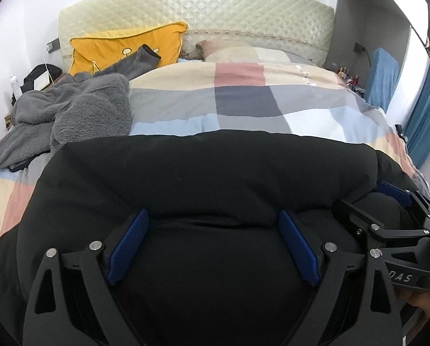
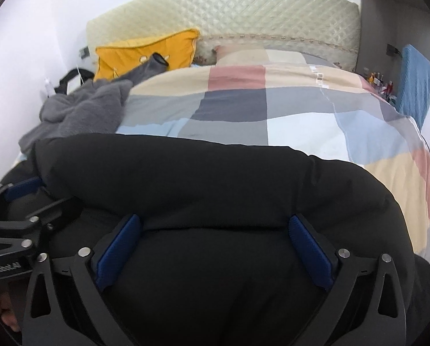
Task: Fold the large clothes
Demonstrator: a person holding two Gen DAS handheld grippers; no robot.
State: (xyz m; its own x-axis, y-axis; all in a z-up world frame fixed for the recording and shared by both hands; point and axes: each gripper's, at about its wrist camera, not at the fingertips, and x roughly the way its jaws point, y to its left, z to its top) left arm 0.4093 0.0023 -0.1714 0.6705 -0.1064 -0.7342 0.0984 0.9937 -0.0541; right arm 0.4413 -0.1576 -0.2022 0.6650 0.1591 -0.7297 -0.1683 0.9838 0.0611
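Observation:
A large black padded jacket (image 1: 203, 178) lies across the near end of the bed and fills the lower half of both views (image 2: 203, 184). My left gripper (image 1: 213, 219) is open, its blue pads (image 1: 128, 240) spread wide over the jacket's near part. My right gripper (image 2: 215, 225) is open in the same way, its blue pads (image 2: 310, 248) apart over the jacket. The right gripper also shows at the right edge of the left wrist view (image 1: 393, 201). The left gripper shows at the left edge of the right wrist view (image 2: 22, 199). Whether the fingers touch the fabric is unclear.
The bed has a checked quilt (image 1: 243, 101) and a cream quilted headboard (image 1: 200, 8). A grey fleece garment (image 1: 70, 109) is heaped at the left, by a yellow cushion (image 1: 119, 49). A bedside table with small items (image 1: 36, 80) stands left. A blue curtain (image 1: 425, 112) hangs right.

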